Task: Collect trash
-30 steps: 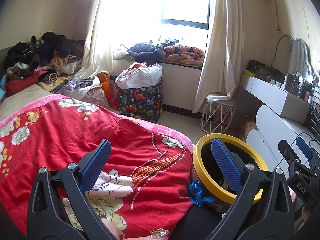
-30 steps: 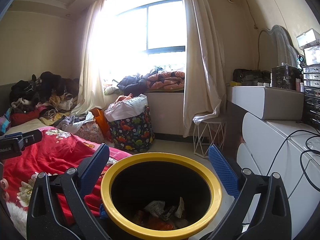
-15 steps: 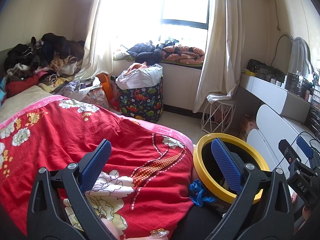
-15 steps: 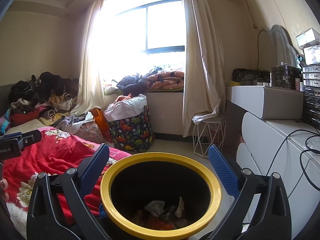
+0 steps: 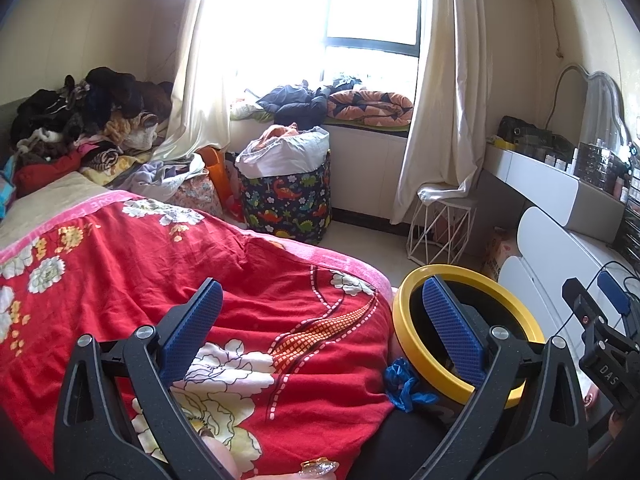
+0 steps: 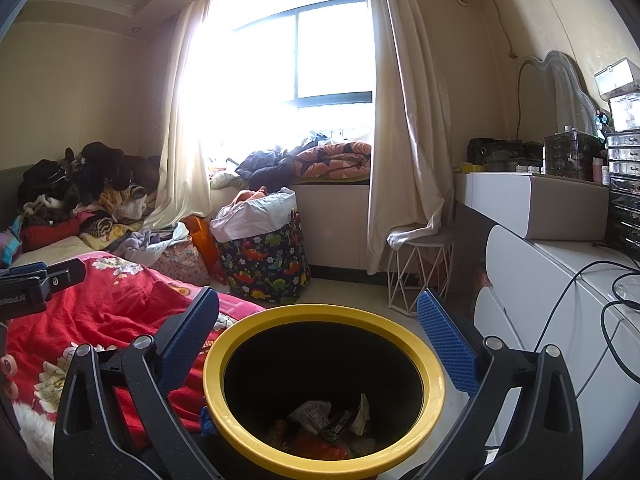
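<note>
Both wrist views face the window (image 5: 372,0); the right sits close above the bin (image 6: 324,392).

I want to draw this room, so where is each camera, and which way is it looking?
Left wrist: sits on the left claw above the red quilt, facing the window; the right claw shows at the right edge.
Right wrist: sits on the right claw over the yellow-rimmed bin, facing the window; the left claw shows at left.
Both show the bin, quilt and dinosaur basket.
</note>
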`<action>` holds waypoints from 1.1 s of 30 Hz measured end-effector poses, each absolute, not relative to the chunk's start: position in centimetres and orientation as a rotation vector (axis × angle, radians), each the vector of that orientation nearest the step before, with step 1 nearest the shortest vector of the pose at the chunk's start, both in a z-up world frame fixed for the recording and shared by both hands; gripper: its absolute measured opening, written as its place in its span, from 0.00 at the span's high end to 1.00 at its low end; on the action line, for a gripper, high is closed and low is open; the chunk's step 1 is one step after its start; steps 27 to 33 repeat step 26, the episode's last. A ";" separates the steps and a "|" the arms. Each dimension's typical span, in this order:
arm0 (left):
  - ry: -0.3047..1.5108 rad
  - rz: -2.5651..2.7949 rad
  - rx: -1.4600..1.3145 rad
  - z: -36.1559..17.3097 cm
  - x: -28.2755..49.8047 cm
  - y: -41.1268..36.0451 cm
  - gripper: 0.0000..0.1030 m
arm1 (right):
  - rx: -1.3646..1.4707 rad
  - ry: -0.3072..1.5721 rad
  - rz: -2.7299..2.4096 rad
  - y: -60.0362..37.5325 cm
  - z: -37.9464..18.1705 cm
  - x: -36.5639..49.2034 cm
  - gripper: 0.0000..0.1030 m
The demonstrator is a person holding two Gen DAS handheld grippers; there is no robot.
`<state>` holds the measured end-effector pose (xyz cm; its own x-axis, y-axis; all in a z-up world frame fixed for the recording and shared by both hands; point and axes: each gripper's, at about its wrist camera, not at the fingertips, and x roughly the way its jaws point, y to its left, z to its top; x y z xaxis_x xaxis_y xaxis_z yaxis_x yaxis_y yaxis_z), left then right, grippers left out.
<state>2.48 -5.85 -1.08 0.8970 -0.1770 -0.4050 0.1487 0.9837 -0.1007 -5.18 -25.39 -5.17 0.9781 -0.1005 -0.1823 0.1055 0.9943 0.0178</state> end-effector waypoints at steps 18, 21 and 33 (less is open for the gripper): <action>0.419 0.140 -0.205 -0.4 1.0 5.2 0.11 | 0.015 0.293 0.232 -16.6 -2.5 -0.1 0.06; 0.478 0.385 -0.247 -1.8 0.2 12.9 0.11 | -0.038 0.400 0.474 -8.2 -1.9 1.9 0.06; 0.629 0.912 -0.345 -6.1 -4.7 29.0 0.11 | -0.141 0.706 0.932 8.7 -4.6 2.6 0.06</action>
